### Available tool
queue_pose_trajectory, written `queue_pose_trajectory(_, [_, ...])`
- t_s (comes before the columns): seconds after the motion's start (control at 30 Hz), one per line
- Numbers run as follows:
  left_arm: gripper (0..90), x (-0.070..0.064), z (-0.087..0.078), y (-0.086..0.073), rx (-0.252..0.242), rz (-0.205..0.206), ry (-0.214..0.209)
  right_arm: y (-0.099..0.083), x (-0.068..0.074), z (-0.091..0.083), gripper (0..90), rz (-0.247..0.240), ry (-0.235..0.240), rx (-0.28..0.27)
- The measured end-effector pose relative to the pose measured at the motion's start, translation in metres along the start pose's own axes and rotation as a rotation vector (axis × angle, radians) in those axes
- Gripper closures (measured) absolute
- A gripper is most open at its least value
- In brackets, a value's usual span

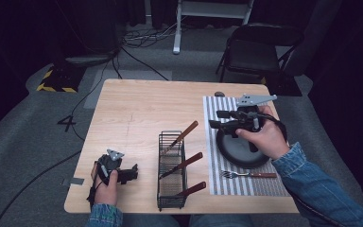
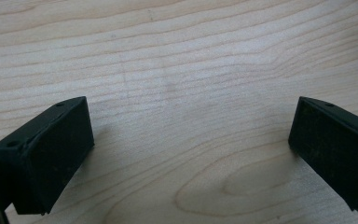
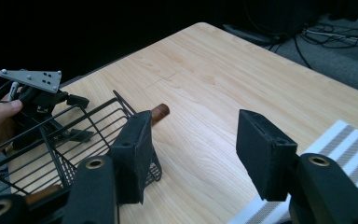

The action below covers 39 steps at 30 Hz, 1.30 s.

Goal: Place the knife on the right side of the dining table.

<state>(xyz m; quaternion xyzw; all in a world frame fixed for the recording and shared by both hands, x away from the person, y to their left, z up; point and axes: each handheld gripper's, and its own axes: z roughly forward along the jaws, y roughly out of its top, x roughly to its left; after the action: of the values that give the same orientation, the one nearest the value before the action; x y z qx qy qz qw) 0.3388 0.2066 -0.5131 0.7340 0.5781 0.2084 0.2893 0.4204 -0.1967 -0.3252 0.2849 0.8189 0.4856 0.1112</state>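
High view: wooden table [image 1: 137,109] on grey carpet, black wire basket [image 1: 171,171] holding three wood-handled utensils; dark plate [image 1: 238,150] and fork [image 1: 248,174] on striped placemat [image 1: 264,185].

Left gripper view: left gripper [image 2: 191,154] low over bare wood — jaws wide, empty.

Right gripper view: right gripper [image 3: 193,149] — jaws spread, empty, beside the basket.
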Motion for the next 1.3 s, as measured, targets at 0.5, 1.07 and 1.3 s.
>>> queue_pose_trajectory(0.5, [0.0,0.000,0.000,0.000,0.001,0.012,-0.006,-0.003,0.010,0.050,51.9,0.063,0.075,0.050])
queue_pose_trajectory(1.07, [0.0,0.000,0.000,0.000,0.002,0.013,-0.012,-0.003,0.016,0.057,72.3,0.095,0.127,0.062])
queue_pose_trajectory(1.3, [0.0,0.000,0.000,0.000,0.002,0.014,-0.012,0.003,0.027,0.052,76.0,0.039,0.183,0.052])
